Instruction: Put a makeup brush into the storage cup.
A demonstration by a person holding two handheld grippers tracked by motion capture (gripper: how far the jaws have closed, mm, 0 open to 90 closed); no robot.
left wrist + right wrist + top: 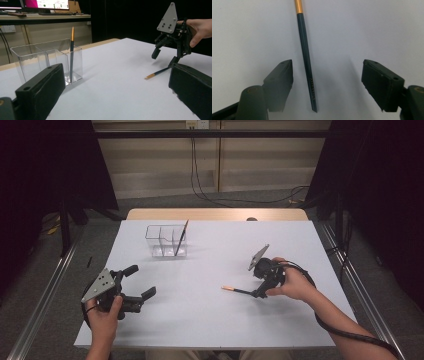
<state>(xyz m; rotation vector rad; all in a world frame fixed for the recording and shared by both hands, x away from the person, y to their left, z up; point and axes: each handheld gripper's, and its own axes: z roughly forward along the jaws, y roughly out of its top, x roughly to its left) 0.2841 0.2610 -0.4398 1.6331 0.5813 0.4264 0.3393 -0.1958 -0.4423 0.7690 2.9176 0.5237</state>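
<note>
My right gripper (256,292) hangs over the pencil (239,291) on the table (215,320), right of the middle and nearer the near edge than the far one. In the right gripper view the pencil (306,62) lies flat between my two jaws, its dark point toward me and its orange end away. The jaws stand partly open, with a gap on each side of the pencil, wider on the right; neither pad touches it, so I have hold of nothing.

My left gripper (134,296) sits low near the near left corner, jaws wide apart and empty. From its own view I see the right gripper (165,58) tilted down at the pencil (158,73).

A clear holder (166,241) stands toward the far edge, left of centre. A second pencil (181,239) leans in its right-hand compartment, orange end up.
</note>
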